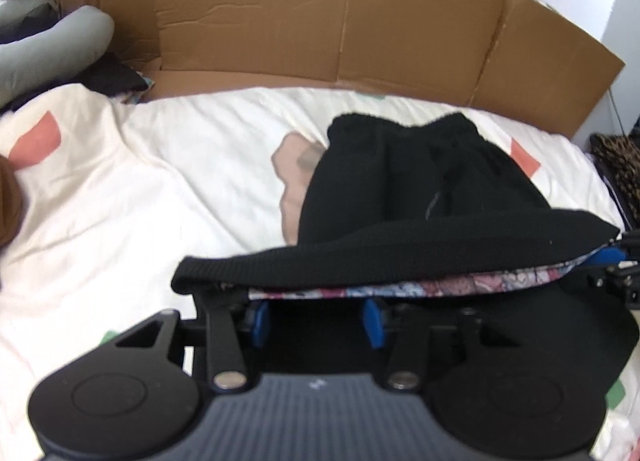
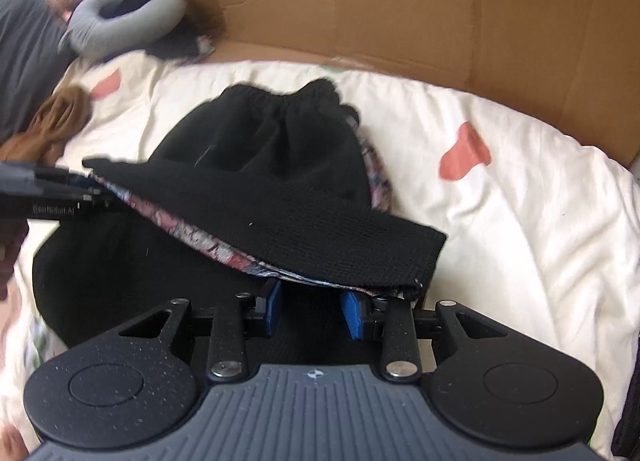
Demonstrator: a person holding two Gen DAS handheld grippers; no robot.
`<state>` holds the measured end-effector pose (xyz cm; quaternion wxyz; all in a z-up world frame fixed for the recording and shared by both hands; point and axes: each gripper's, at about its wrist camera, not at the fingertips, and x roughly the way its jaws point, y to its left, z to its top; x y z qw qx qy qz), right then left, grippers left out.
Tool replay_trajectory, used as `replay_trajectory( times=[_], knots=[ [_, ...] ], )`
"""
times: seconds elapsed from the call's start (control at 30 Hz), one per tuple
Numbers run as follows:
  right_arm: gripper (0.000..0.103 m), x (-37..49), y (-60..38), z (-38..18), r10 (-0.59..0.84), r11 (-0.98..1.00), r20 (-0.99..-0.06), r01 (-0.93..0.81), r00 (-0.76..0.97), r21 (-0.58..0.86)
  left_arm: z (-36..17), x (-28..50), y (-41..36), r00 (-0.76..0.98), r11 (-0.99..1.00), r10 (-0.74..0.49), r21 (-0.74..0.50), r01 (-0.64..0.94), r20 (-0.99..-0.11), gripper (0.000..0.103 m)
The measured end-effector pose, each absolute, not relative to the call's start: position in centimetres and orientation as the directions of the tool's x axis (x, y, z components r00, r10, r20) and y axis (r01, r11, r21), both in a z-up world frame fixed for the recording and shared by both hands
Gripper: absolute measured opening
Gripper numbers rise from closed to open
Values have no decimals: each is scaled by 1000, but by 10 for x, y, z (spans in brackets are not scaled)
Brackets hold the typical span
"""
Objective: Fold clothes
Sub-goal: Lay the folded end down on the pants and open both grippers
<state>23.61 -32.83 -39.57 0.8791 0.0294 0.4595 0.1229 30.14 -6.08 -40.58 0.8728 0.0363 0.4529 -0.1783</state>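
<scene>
Bed (image 1: 120, 189), cream patterned cover, cardboard along far edge: black garment (image 1: 420, 189) mid-bed, floral-lined hem lifted taut between left claw (image 1: 316, 319) and right claw (image 2: 312, 311), each apparently pinching a hem corner, for folding over.

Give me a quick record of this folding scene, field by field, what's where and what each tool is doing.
surface: white bedspread with coloured patches
garment: black knit garment with floral lining, near hem lifted off the bed
left tool: under the hem's left part, blue pads apart; grip itself hidden
right tool: under the hem's right part, blue pads apart; grip itself hidden
backdrop: cardboard wall behind the bed
other items: grey neck pillow, brown cloth at far left
</scene>
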Motion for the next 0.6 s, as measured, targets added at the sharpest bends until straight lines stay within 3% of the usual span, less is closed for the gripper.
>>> replay_trajectory(
  times=[0.13,0.4,0.6],
  knots=[
    [38,248,-336,-394,230,973,-782,-146,579,178,-404,318,-58,519,939,-302,-155,308,-800,48],
    [39,268,-336,-388,218,976,-761,-131,612,174,-398,332,-57,559,937,-294,-119,327,-776,48],
    [39,270,-339,-370,202,979,-721,-131,663,154,-374,333,-43,633,946,-307,-156,283,-710,48]
  ],
)
